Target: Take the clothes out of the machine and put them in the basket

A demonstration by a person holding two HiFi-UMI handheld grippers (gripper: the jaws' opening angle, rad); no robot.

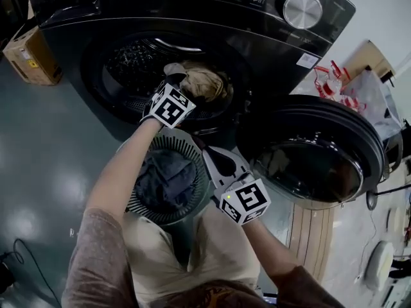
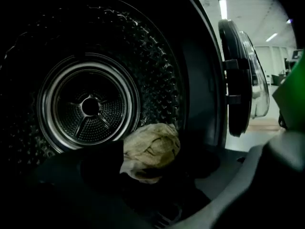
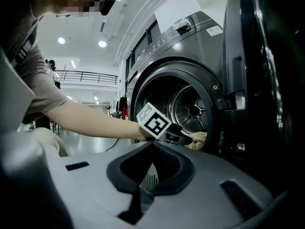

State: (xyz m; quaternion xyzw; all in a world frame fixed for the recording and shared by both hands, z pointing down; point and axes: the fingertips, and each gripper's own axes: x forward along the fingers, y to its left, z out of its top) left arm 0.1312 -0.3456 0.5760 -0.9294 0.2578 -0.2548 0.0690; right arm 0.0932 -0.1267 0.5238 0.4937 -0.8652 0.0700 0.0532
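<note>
Left claw (image 1: 172, 85) open at drum (image 1: 128, 63), arm (image 1: 122, 165) outstretched

The washing machine (image 1: 192, 18) is glossy black with a silver knob (image 1: 302, 8), and its steel drum (image 2: 90, 104) is dimpled all over. The cloth (image 1: 202, 82) in it is tan. The slotted basket (image 1: 173, 145) is grey, and the clothes (image 1: 164, 178) inside are dark blue-grey. The right gripper (image 1: 201, 146) is pale grey, its cube (image 1: 244, 201) white with black squares.
</note>
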